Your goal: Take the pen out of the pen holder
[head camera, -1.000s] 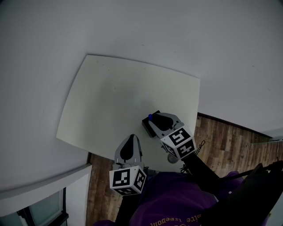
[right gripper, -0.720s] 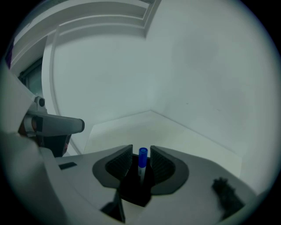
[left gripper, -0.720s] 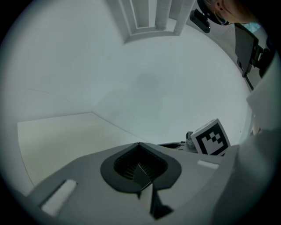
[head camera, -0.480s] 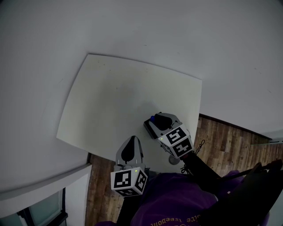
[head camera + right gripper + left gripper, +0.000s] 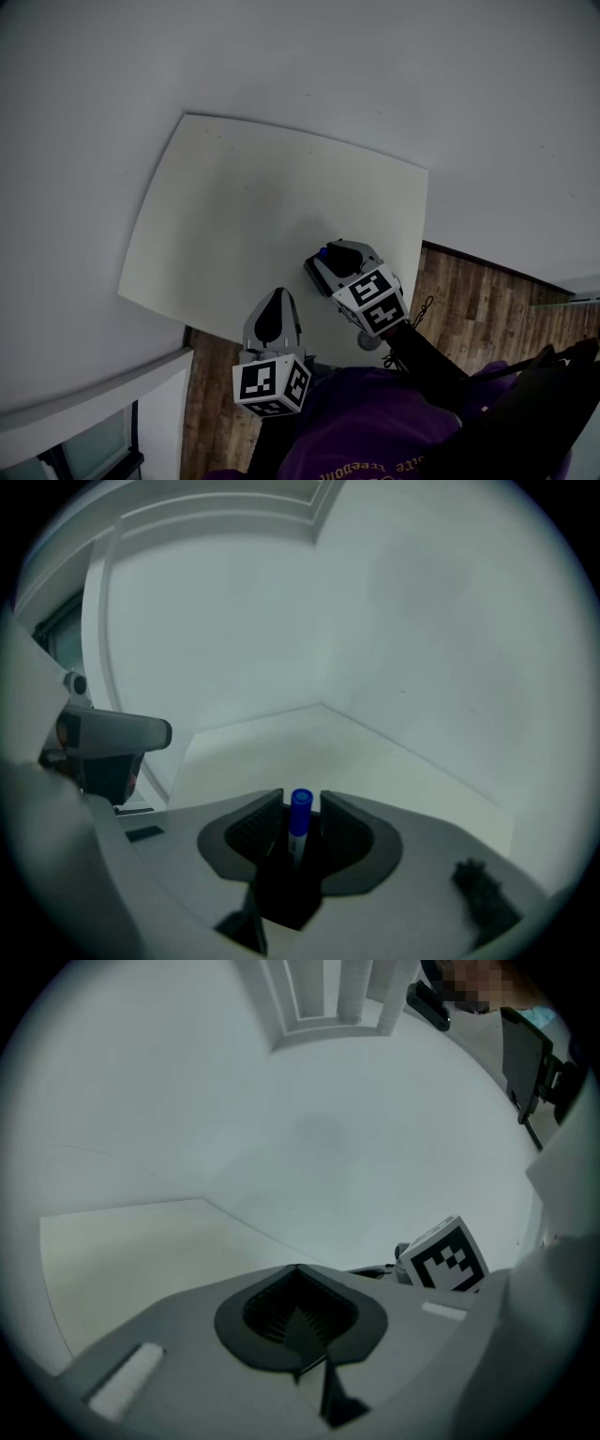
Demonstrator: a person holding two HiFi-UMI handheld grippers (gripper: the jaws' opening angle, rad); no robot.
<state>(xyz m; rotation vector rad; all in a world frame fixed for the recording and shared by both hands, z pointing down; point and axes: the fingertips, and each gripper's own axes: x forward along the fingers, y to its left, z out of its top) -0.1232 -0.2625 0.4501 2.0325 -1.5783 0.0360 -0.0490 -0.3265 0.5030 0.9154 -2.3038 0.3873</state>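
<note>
Tipping risk: on your right gripper [image 5: 300, 802], jaws just spread apart straddle the blue-capped pen [image 5: 299, 816], not gripping. Closing off-centre could topple the pen holder [image 5: 311, 267]. Your left gripper [image 5: 298, 1288] is closed, empty.

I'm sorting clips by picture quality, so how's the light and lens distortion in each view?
Head view: dim, grey, low contrast; the table edges bow outward. Left gripper view: fisheye circle, black corners, flat even light. Right gripper view: same fisheye, but the pen reads clearly near centre.

Yellow print [image 5: 381, 466] on purple shirt [image 5: 366, 422], illegible
</note>
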